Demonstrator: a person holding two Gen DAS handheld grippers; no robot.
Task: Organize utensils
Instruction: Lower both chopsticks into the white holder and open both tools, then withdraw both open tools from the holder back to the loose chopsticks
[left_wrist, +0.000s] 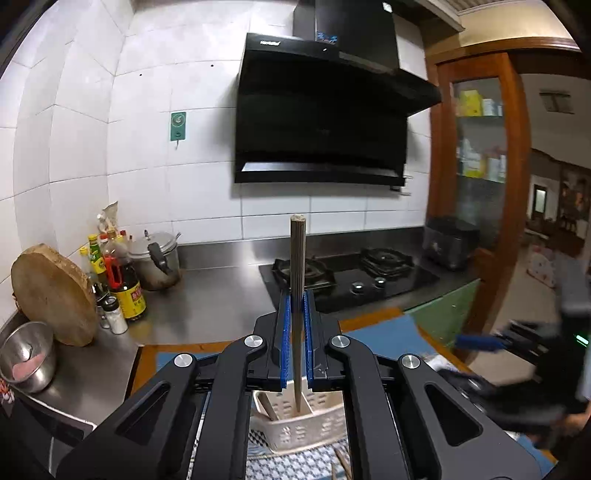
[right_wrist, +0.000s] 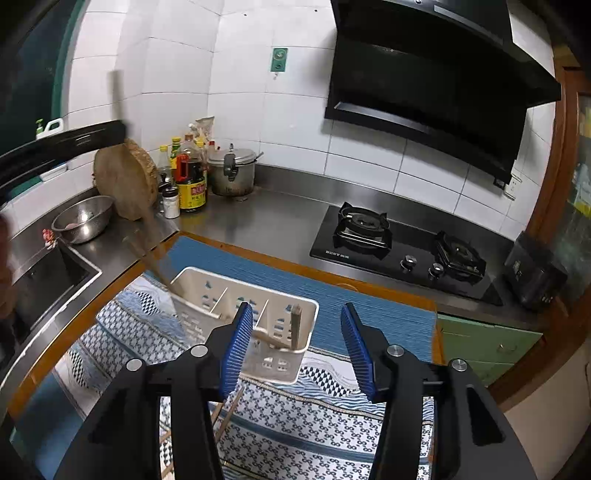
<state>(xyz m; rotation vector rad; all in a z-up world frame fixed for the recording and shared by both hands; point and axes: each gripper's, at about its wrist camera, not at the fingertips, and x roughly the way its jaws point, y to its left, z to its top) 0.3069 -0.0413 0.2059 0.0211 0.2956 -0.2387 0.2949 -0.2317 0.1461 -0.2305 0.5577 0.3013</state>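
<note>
My left gripper (left_wrist: 297, 299) is shut on a brown chopstick (left_wrist: 297, 266) held upright, its lower end inside the white slotted utensil basket (left_wrist: 306, 428). In the right wrist view the basket (right_wrist: 207, 291) stands on a patterned cloth (right_wrist: 295, 417), with a chopstick (right_wrist: 295, 325) and another wooden utensil (right_wrist: 267, 338) in its right compartment. A blurred chopstick (right_wrist: 151, 254) leans into its left end. My right gripper (right_wrist: 297, 343) is open and empty, just in front of the basket. Loose chopsticks (right_wrist: 229, 413) lie on the cloth under it.
A blue mat (right_wrist: 332, 295) covers the wooden table. Behind are a steel counter, gas stove (right_wrist: 402, 251), sink (right_wrist: 44, 280), steel bowl (right_wrist: 83, 218), round chopping board (right_wrist: 123, 181), sauce bottles (right_wrist: 190, 181) and a pot (right_wrist: 231, 171). The range hood (left_wrist: 321, 110) hangs above.
</note>
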